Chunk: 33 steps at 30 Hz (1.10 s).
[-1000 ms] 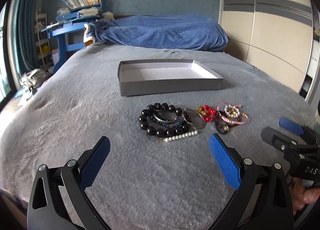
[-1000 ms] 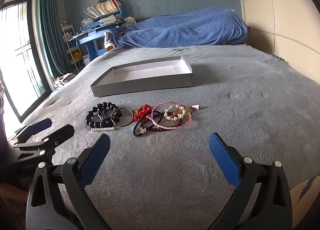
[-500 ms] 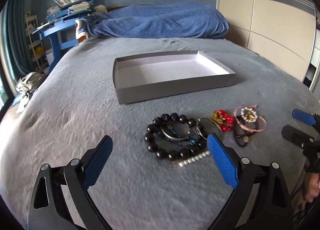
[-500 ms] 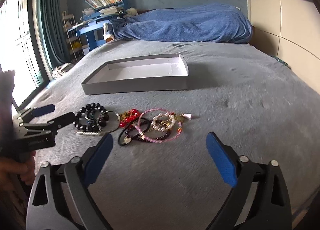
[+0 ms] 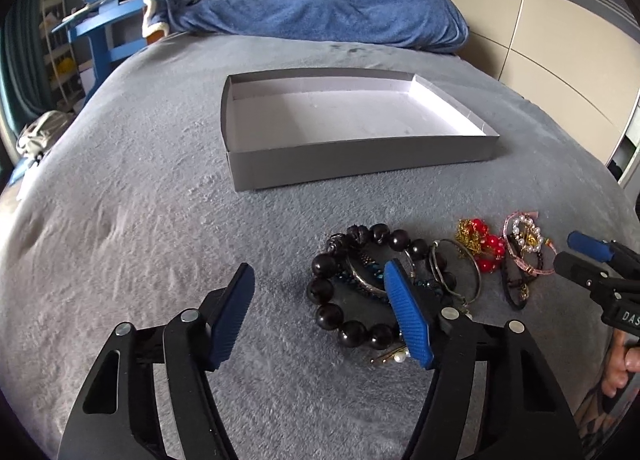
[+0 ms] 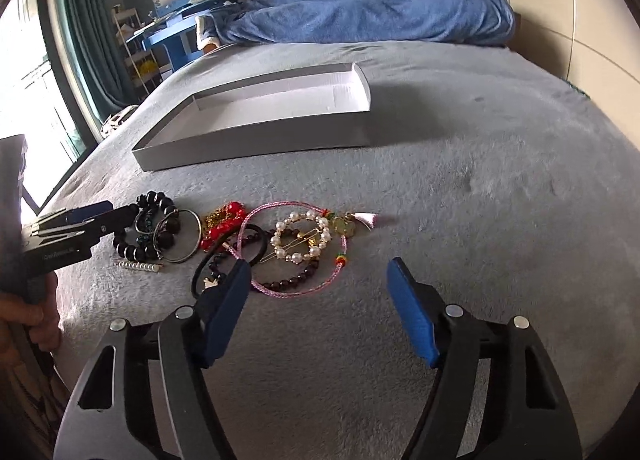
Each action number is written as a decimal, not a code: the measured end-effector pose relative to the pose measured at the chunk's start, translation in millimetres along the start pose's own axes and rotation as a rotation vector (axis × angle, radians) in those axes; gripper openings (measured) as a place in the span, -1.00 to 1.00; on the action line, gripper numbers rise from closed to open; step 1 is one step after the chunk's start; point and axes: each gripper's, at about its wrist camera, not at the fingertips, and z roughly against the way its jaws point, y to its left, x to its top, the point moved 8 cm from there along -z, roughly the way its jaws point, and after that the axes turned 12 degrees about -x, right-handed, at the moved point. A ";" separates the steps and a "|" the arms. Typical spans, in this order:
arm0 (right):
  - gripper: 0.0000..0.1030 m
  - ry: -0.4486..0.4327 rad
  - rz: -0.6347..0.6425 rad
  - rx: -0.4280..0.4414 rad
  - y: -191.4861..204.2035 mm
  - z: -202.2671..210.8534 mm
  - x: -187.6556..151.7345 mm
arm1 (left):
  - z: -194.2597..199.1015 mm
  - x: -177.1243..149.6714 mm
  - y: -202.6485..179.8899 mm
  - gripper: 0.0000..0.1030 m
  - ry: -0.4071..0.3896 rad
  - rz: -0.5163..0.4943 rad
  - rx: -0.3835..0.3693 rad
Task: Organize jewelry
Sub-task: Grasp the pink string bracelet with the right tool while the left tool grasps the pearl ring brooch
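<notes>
Approach step: both grippers, left and right, jaws closing on nothing, need lowering onto the bracelets just ahead, then the tray.

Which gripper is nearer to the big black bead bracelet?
Left. The left gripper hovers right beside the black bead bracelet, jaws closing on nothing. The right gripper is farther, by the pink cord bracelet.

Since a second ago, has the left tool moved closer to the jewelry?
Yes. The left tool has come forward toward the gray box; its closing jaws now reach the black bead bracelet, gripping nothing.
</notes>
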 end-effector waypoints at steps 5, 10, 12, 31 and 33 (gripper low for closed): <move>0.08 0.042 -0.046 0.018 -6.5 -8.9 -2.4 | 5.9 2.0 -16.9 0.32 -0.027 -0.035 -0.050; -0.44 0.080 -0.078 0.036 -9.0 -18.1 -4.8 | 4.9 2.2 -48.8 0.32 -0.030 -0.133 -0.087; -0.65 0.085 -0.075 0.045 -7.5 -19.4 -5.2 | 2.5 1.1 -57.2 0.32 -0.022 -0.167 -0.088; -0.95 -0.115 -0.250 -0.047 -63.1 24.4 21.0 | -33.1 15.5 -143.0 0.32 0.045 -0.391 -0.163; -0.95 -0.120 -0.280 -0.071 -73.3 26.3 20.9 | -40.9 15.2 -154.9 0.32 0.062 -0.410 -0.175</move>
